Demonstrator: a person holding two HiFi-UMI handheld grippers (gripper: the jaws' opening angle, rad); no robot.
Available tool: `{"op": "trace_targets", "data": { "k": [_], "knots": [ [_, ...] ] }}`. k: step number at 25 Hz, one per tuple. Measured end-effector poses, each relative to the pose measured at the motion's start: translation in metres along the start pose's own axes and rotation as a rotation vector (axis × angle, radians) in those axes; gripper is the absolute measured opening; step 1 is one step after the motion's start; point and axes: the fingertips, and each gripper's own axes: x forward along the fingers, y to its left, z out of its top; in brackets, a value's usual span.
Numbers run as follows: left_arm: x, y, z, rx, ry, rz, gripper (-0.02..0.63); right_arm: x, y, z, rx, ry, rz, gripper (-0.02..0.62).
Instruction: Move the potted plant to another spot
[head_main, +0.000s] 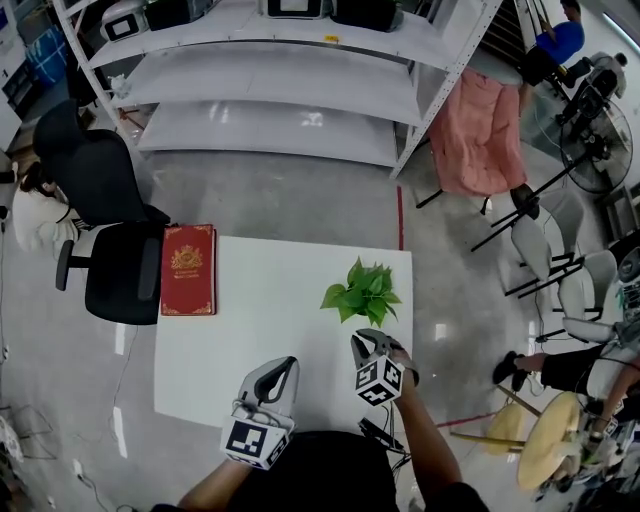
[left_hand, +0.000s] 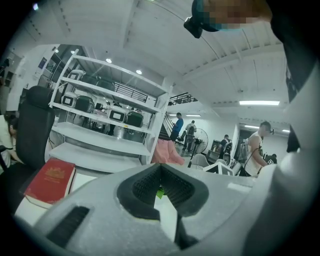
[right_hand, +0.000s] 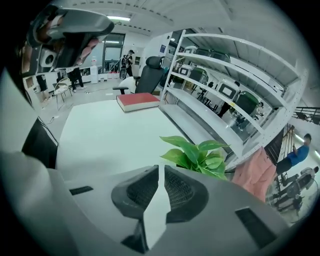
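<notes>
A small potted plant (head_main: 363, 292) with bright green leaves stands near the right edge of the white table (head_main: 260, 330); its pot is hidden under the leaves. My right gripper (head_main: 366, 340) hovers just in front of it, jaws nearly closed with nothing between them. In the right gripper view the plant (right_hand: 197, 155) rises just beyond the jaw tips (right_hand: 161, 169). My left gripper (head_main: 285, 366) hangs over the table's near edge, shut and empty. In the left gripper view only a sliver of green leaf (left_hand: 159, 192) shows between the pads.
A red book (head_main: 189, 269) lies on the table's left edge, beside a black office chair (head_main: 105, 230). White shelving (head_main: 280, 90) stands behind the table. Chairs, a fan and a seated person (head_main: 570, 365) crowd the right side.
</notes>
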Motion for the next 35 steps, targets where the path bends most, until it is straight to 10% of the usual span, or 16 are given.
{"op": "trace_targets", "data": {
  "k": [35],
  "knots": [
    [0.033,0.013,-0.018,-0.028,0.065,0.042,0.014,0.079,-0.049,-0.054,-0.288,0.354,-0.165,0.089]
  ]
}}
